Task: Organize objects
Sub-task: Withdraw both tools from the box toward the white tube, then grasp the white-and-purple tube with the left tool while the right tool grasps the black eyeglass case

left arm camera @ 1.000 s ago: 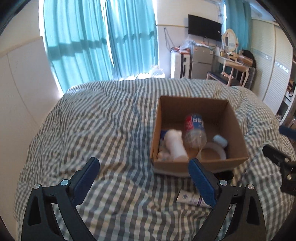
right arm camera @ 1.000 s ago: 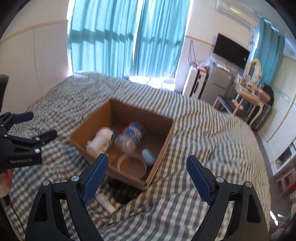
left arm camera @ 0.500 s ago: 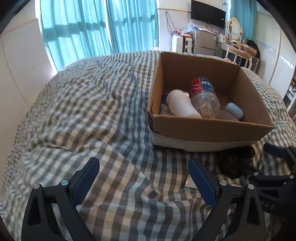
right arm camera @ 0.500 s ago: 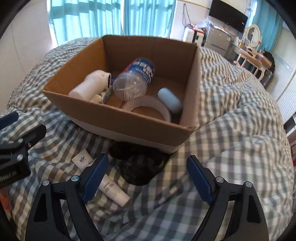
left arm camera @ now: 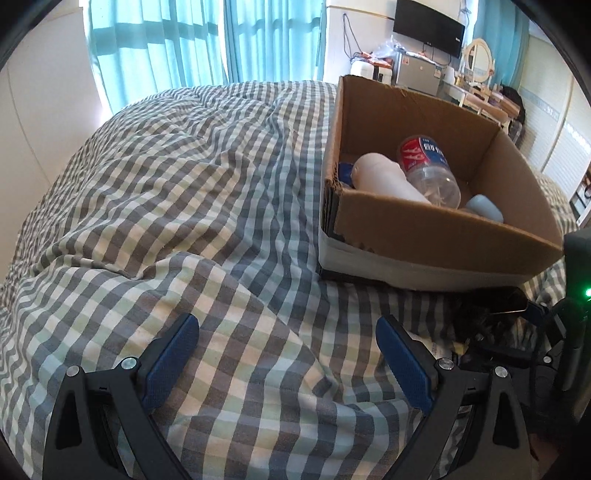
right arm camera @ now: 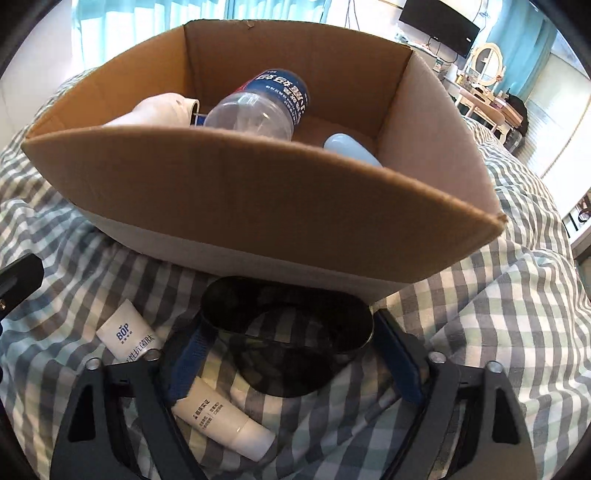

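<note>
Since half a second ago we've dropped the right gripper (right arm camera: 288,354) low: its spread fingers (right arm camera: 184,354) now flank the black glasses case (right arm camera: 286,325), contact unclear. The case lies on the checked bed (right arm camera: 517,295), touching the cardboard box (right arm camera: 258,206) at 12 o'clock. White tube (right arm camera: 221,417) at 7 o'clock, under the left finger. Left gripper (left arm camera: 288,354) spread over bare quilt, closer than before; box (left arm camera: 443,229) at 1 o'clock.

A home bedroom: a bed under a grey-and-white checked duvet (left arm camera: 192,206), long teal window curtains (left arm camera: 207,40), a wall-mounted black television (left arm camera: 428,27), and a white oval-mirrored dressing table (left arm camera: 480,70).
</note>
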`<action>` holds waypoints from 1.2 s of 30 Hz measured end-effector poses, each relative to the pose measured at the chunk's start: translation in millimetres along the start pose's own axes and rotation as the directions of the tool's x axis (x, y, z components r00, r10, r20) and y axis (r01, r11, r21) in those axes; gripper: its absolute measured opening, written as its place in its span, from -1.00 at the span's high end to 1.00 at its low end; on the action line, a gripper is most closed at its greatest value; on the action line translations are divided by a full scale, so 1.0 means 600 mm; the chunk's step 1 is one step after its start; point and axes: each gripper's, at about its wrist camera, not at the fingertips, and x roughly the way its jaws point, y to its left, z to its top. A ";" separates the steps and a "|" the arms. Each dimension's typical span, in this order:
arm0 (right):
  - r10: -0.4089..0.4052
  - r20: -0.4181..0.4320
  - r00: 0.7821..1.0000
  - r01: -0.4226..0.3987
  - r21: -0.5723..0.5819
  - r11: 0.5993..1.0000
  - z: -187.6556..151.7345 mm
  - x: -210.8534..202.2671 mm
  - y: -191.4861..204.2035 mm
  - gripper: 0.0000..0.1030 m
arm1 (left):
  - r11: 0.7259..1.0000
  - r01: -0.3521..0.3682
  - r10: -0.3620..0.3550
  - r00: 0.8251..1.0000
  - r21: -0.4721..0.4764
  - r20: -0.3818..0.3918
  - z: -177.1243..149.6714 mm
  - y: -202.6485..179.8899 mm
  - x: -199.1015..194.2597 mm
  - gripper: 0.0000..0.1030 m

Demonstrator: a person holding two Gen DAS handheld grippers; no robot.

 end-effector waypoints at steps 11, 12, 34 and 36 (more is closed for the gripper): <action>0.100 0.134 0.986 -0.105 0.036 0.994 -0.013 -0.114 -0.041 -0.42 | 0.999 -0.022 0.022 1.000 0.031 -0.021 -0.016 -0.047 -0.019 -0.93; 0.094 0.157 0.983 -0.101 0.034 0.994 -0.013 -0.129 -0.046 -0.42 | 0.999 -0.015 0.016 1.000 0.031 -0.027 -0.018 -0.056 -0.019 -0.92; 0.095 0.218 0.971 -0.110 0.057 0.992 0.003 -0.149 -0.141 -0.42 | 0.992 0.122 -0.126 0.974 -0.031 -0.188 -0.051 -0.195 0.061 -0.44; 0.097 0.214 0.972 -0.112 0.056 0.992 0.002 -0.147 -0.140 -0.42 | 0.992 0.124 -0.127 0.974 -0.031 -0.190 -0.054 -0.194 0.063 -0.44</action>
